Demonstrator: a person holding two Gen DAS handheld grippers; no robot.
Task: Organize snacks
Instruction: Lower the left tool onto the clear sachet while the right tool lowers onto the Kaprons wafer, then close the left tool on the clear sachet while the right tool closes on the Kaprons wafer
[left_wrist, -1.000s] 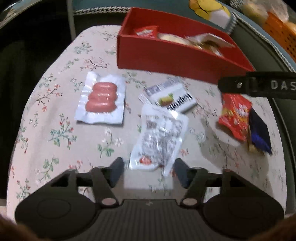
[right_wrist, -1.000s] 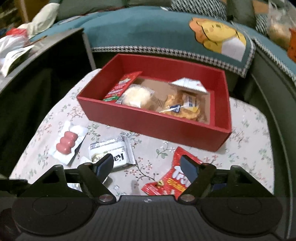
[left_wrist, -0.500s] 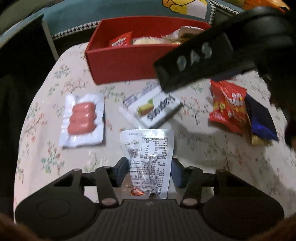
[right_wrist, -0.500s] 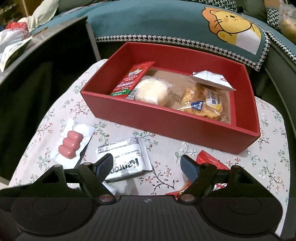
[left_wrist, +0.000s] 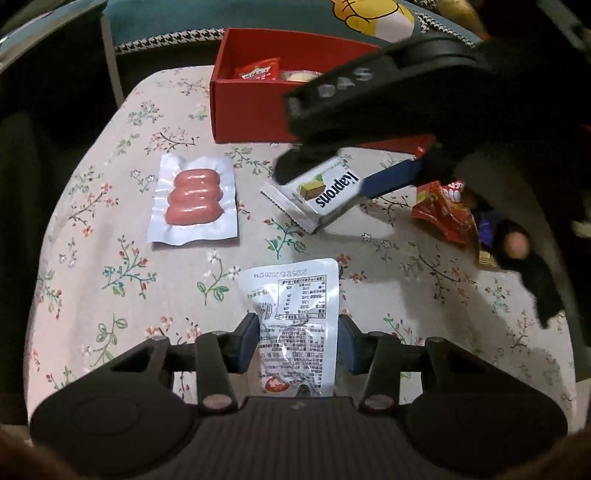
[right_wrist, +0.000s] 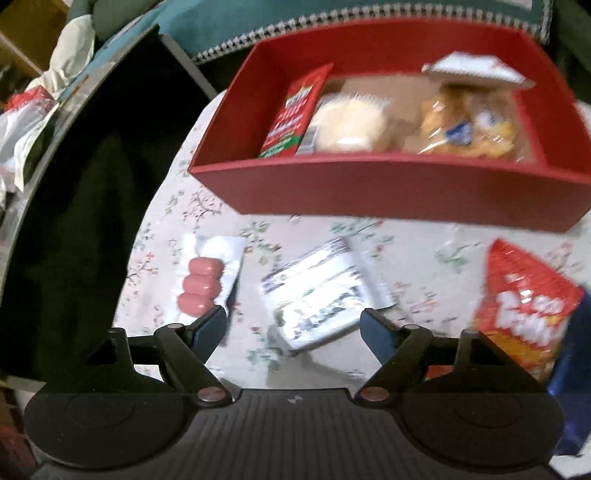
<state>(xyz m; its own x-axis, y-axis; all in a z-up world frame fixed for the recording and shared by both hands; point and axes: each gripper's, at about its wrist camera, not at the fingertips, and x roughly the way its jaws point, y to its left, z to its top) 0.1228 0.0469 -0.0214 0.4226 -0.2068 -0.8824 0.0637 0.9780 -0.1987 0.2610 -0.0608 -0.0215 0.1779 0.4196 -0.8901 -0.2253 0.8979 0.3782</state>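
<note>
A silver snack pouch (left_wrist: 295, 314) lies printed side up on the flowered tablecloth (left_wrist: 110, 258). My left gripper (left_wrist: 297, 343) is closing on it, and both pads touch its sides. My right gripper (right_wrist: 293, 328) hangs over the white wafer pack (right_wrist: 317, 295), jaws wide and opening slightly, one finger on each side and not touching it. In the left wrist view the right gripper (left_wrist: 343, 177) straddles that wafer pack (left_wrist: 321, 192). The red box (right_wrist: 369, 192) behind holds a red sachet (right_wrist: 295, 114), a round bun (right_wrist: 347, 125) and a yellow snack bag (right_wrist: 469, 125).
A vacuum pack of three sausages (left_wrist: 194, 199) lies left of the wafer pack. A red snack bag (right_wrist: 524, 302) and a dark blue packet (right_wrist: 572, 369) lie to the right. The table drops off into darkness on the left. A teal cushion sits behind the box.
My left jaws have closed in onto the silver pouch. My right gripper has come down and forward over the wafer pack, filling the upper right of the left wrist view.
</note>
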